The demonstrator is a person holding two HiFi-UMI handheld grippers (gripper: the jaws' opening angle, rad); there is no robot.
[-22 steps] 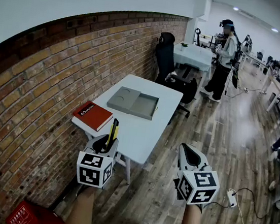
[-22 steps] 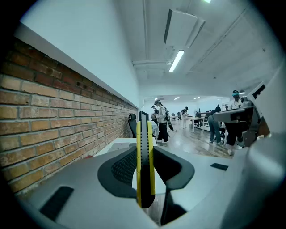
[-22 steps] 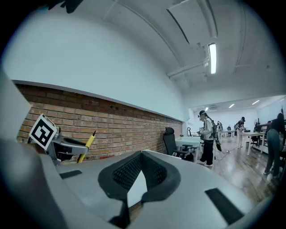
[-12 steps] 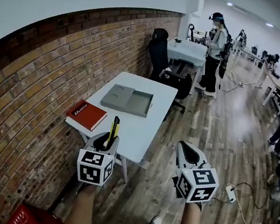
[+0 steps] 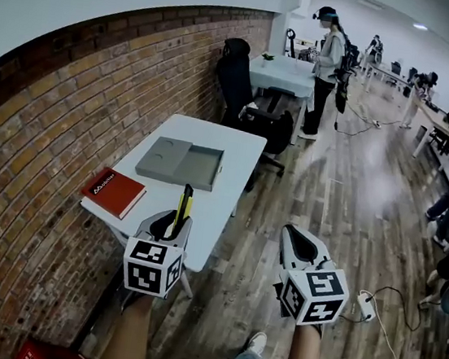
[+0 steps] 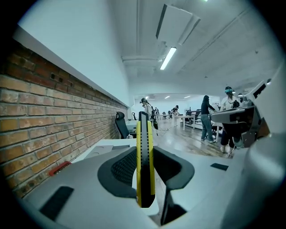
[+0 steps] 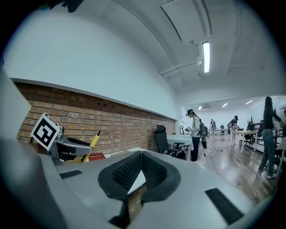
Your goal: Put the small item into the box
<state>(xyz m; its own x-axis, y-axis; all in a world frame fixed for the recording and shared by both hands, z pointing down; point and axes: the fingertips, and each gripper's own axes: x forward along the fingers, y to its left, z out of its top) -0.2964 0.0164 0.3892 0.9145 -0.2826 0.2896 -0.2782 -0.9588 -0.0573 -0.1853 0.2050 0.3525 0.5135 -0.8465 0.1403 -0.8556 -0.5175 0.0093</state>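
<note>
My left gripper (image 5: pixel 171 227) is shut on a yellow and black utility knife (image 5: pixel 182 206) that stands upright out of its jaws. In the left gripper view the knife (image 6: pixel 144 134) is pinched between the dark pads of the gripper (image 6: pixel 144 153). My right gripper (image 5: pixel 302 246) hangs beside it over the floor, shut with nothing in it (image 7: pixel 141 154). Ahead on the white table (image 5: pixel 241 148) lies an open grey box (image 5: pixel 199 169), its lid (image 5: pixel 164 155) lying against its left side. Both grippers are short of the table's near edge.
A red book (image 5: pixel 114 192) lies at the table's near left corner, by the brick wall (image 5: pixel 61 112). A black office chair (image 5: pixel 238 86) and a second table (image 5: pixel 284 72) stand beyond. A person (image 5: pixel 326 61) stands there. A power strip (image 5: pixel 365 306) lies on the floor at right.
The table, box and book have slid left and a little down in the head view as the person walks. Both grippers keep their pose, the knife still held.
</note>
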